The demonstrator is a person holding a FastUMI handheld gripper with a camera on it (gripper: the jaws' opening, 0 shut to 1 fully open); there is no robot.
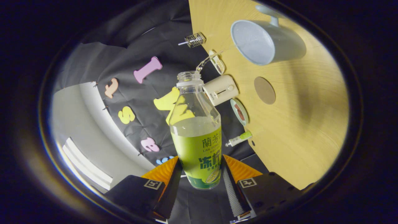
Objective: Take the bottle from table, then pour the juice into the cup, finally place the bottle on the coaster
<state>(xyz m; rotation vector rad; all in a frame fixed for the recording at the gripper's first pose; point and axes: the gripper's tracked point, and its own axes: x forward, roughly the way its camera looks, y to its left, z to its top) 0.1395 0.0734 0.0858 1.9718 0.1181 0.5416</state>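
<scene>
Gripper (201,174) fingers clamp the bottle (196,133), tipped, juice arcing toward the cup (264,42) beyond them. Risk: thin stream undershoots the rim, wetting the table (304,124).

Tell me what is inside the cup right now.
A thin stream from the bottle, held between the gripper fingers, arcs toward the cup. Its pale inner wall shows; any pooled juice at the bottom cannot be made out.

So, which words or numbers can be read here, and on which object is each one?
Label of the bottle, held between the fingers of the gripper: print partly turned away, not reliably readable.
The tube: too small to read.
The white appliance and the cup: no text seen.
</scene>
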